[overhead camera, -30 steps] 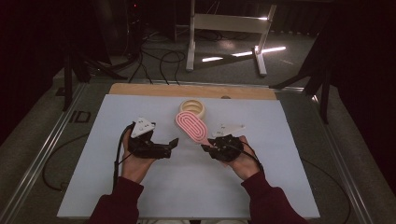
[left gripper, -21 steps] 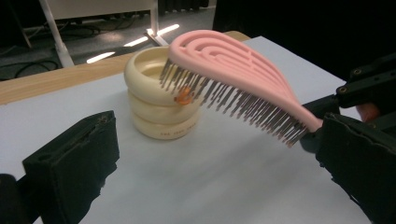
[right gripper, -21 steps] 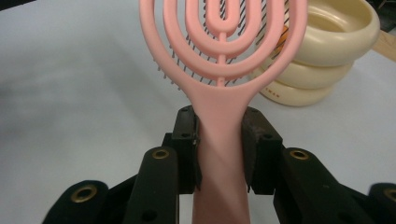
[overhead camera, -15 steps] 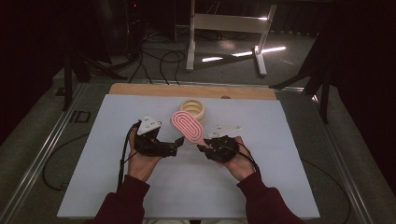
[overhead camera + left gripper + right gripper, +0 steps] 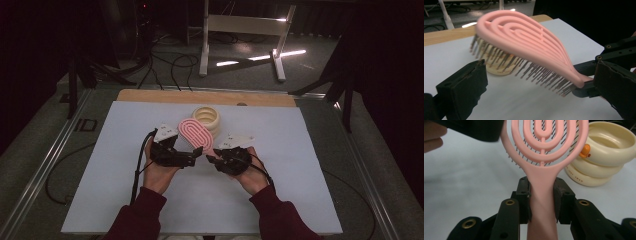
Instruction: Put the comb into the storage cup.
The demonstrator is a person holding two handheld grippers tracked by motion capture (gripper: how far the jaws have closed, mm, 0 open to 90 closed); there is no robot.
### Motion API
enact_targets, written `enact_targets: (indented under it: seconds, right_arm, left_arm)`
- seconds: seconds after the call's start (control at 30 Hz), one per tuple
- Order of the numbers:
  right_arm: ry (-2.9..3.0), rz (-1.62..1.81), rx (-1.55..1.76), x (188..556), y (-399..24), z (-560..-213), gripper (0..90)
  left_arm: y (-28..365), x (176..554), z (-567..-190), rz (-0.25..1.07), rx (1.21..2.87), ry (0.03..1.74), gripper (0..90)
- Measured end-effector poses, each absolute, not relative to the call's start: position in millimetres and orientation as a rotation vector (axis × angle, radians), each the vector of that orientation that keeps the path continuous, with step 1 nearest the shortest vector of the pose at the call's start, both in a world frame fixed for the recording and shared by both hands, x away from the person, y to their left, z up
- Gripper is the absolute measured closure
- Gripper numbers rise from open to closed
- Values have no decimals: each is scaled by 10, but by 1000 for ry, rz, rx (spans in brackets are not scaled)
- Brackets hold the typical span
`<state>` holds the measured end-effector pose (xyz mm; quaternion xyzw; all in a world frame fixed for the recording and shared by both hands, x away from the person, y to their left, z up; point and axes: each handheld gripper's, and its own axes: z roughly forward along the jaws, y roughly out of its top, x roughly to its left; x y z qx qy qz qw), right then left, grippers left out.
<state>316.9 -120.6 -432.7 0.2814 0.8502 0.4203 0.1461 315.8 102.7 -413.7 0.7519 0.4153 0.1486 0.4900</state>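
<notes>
A pink hairbrush (image 5: 192, 132) with looped ribs hangs tilted above the white mat, bristles down. My right gripper (image 5: 541, 202) is shut on its handle (image 5: 542, 195), a pad pressing on each side. In the high view the right gripper (image 5: 212, 156) sits just right of centre. From the left, my left gripper (image 5: 194, 156) reaches in with its jaws wide. In the left gripper view the brush (image 5: 524, 42) crosses the gap between the two pads (image 5: 464, 85) of the left gripper (image 5: 541, 77), and neither pad touches it.
A cream round stacked container (image 5: 206, 118) with an orange duck mark (image 5: 584, 150) stands on the mat behind the brush. The white mat (image 5: 100, 165) lies on a wooden table (image 5: 150, 95). Cables and a white stand (image 5: 240, 30) are on the floor beyond.
My left gripper has edged right towards the brush. The brush, held in my right gripper, has shifted slightly left, so its lower part now lies between the left jaws.
</notes>
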Motion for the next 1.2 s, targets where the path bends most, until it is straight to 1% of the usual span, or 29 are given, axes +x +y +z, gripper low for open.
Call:
enact_targets:
  seconds: [0.13, 0.37, 0.4, 0.47, 0.63, 0.73, 0.87, 1.03, 1.07, 1.2]
  right_arm:
    - [2434, 1230, 807, 3150, -1191, -4321, 697]
    - [2445, 1239, 778, 3115, -1145, -4322, 698]
    - [2443, 1240, 776, 3109, -1139, -4320, 697]
    - [2444, 1250, 761, 3089, -1122, -4315, 697]
    - [2432, 1250, 739, 3061, -1107, -4322, 698]
    - [2431, 1236, 728, 3057, -1108, -4341, 698]
    - [2425, 1234, 719, 3048, -1096, -4351, 698]
    - [2428, 1214, 706, 3048, -1079, -4360, 698]
    - [2429, 1192, 700, 3049, -1062, -4378, 698]
    - [2431, 1164, 691, 3064, -1043, -4405, 698]
  left_arm:
    - [994, 3176, -4151, 327, 1825, 1019, 4]
    - [965, 3180, -4162, 319, 1798, 1052, 120]
    - [958, 3184, -4162, 323, 1789, 1071, 120]
    - [958, 3192, -4161, 311, 1771, 1085, 198]
    - [982, 3197, -4155, 282, 1730, 1094, 302]
    - [1016, 3205, -4152, 253, 1705, 1090, 393]
    - [1032, 3206, -4143, 236, 1698, 1073, 437]
    - [1030, 3195, -4131, 233, 1711, 1048, 471]
    - [1020, 3185, -4123, 232, 1714, 1038, 496]
    - [998, 3160, -4091, 233, 1715, 1006, 541]
